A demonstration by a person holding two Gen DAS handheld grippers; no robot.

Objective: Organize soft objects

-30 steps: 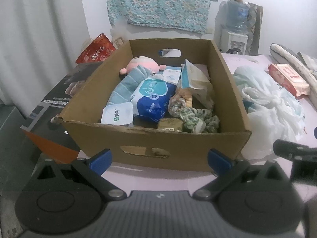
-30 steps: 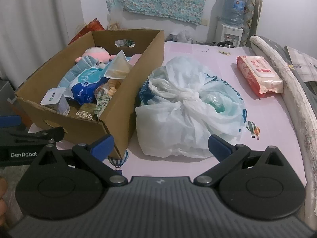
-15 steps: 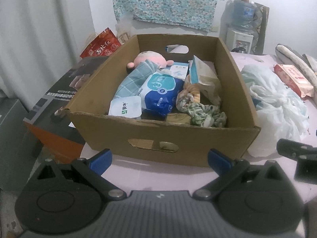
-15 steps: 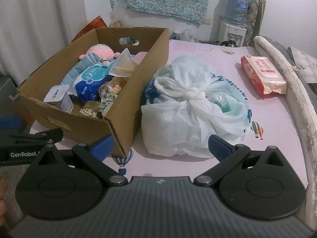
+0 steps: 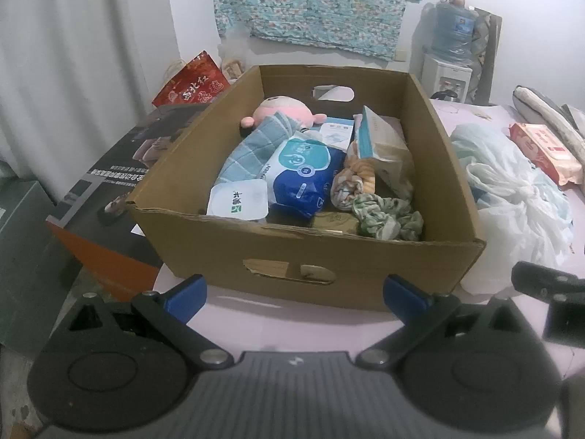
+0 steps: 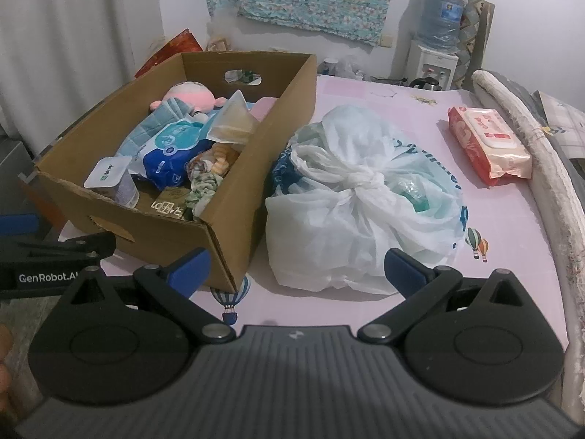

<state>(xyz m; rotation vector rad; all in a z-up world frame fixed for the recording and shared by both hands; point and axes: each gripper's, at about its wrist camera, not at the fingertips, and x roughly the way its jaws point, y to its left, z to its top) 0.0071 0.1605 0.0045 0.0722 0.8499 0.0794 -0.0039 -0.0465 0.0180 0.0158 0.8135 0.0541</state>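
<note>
Both grippers empty, facing the box of soft things

I hold my left gripper (image 5: 294,289) spread wide with nothing in it, short of the cardboard box (image 5: 310,252) so I can look down into it; my right gripper (image 6: 296,267) is just as wide and empty, aimed at the knotted plastic bag (image 6: 362,197) touching the box's side. Inside lie a pink plush toy (image 5: 285,111), a ribbed blue towel (image 5: 252,150), a glossy wipes pack (image 5: 303,172) and crumpled cloth (image 5: 387,212). A red wipes pack (image 6: 488,144) sits apart on the smooth pink table (image 6: 512,248), probably still to be sorted.
</note>
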